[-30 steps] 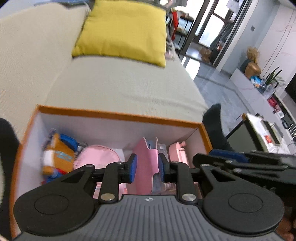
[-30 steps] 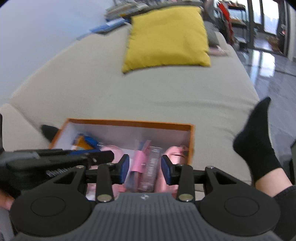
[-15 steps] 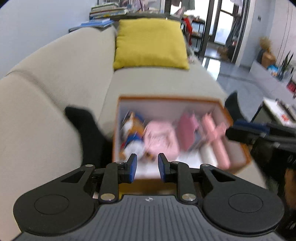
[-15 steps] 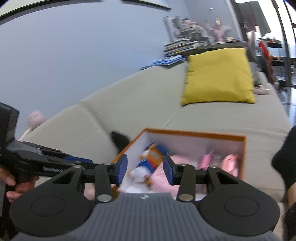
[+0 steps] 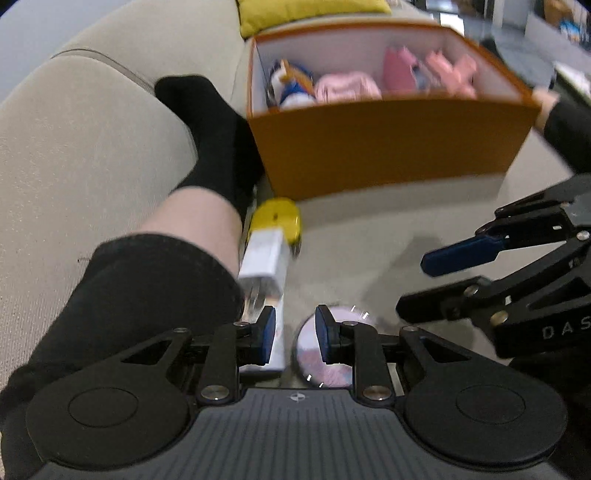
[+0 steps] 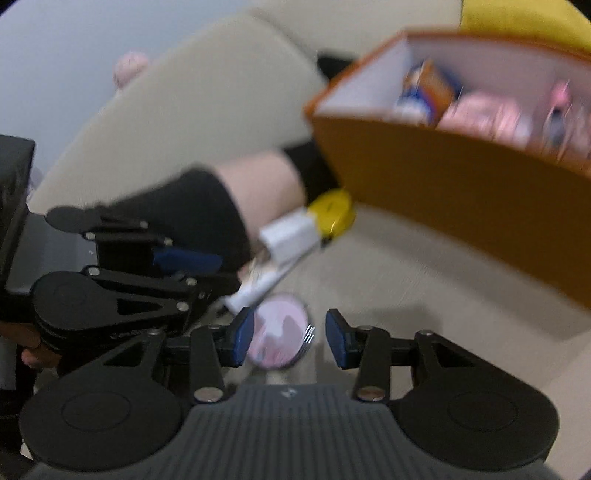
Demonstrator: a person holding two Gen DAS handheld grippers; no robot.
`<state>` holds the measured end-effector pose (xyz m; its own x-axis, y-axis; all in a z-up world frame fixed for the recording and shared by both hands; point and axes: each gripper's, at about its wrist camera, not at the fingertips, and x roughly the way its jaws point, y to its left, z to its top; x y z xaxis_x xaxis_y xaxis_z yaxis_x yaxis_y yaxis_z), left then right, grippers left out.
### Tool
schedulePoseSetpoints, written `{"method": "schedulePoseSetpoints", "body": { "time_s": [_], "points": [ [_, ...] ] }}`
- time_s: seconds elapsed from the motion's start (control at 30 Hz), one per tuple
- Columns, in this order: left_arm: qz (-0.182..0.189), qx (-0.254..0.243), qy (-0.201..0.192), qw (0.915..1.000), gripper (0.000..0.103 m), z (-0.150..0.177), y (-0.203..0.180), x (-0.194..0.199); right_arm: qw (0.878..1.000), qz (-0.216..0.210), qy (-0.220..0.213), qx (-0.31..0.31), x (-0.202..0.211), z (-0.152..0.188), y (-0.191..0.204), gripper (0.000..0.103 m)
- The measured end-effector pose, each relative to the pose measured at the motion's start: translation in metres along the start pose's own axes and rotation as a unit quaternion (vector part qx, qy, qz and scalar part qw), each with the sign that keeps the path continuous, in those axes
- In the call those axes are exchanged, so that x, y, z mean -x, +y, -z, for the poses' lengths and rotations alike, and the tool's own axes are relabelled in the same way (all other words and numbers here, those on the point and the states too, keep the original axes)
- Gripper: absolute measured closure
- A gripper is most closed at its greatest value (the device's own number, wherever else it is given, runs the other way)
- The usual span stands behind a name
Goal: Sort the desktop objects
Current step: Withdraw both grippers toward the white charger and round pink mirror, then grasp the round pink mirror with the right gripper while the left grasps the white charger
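Observation:
An orange box [image 5: 388,147] with white inside stands on the sofa and holds pink items and a blue-orange toy [image 5: 291,79]; it also shows in the right wrist view [image 6: 461,192]. On the cushion in front lie a yellow round object [image 5: 279,219], a white box [image 5: 264,254] and a round pink disc [image 5: 328,365]. My left gripper [image 5: 291,338] is open and empty, low over the white box and disc. My right gripper [image 6: 290,339] is open and empty, just above the disc [image 6: 280,339]. The right gripper also shows in the left wrist view [image 5: 480,254].
The person's leg in a black sock [image 5: 218,140] lies left of the box, touching the small items. A yellow pillow [image 5: 306,11] sits behind the box. The sofa backrest [image 5: 74,129] rises at the left.
Both grippers have pulled back from the box and dropped down toward the small items on the cushion in front of it. Both stay open and empty.

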<state>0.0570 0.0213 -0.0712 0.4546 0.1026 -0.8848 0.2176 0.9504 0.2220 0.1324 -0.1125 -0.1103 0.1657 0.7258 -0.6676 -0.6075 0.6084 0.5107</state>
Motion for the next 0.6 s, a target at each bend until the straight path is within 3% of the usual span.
{"method": "schedulePoseSetpoints", "body": {
  "time_s": [0.13,0.3,0.6],
  "points": [
    [-0.024,-0.004,0.021,0.9995,0.076,0.009,0.001,-0.013,0.998,-0.024,0.046,-0.039,-0.030,0.008,-0.008,0.058],
    [-0.012,-0.003,0.051,0.9986,0.076,0.015,0.006,-0.023,0.991,-0.021,0.097,-0.088,-0.057,0.017,-0.020,0.058],
    [0.007,-0.010,0.104,0.9945,0.076,0.013,0.006,-0.044,0.977,-0.069,0.092,-0.182,-0.075,0.021,-0.040,0.056]
  ]
}}
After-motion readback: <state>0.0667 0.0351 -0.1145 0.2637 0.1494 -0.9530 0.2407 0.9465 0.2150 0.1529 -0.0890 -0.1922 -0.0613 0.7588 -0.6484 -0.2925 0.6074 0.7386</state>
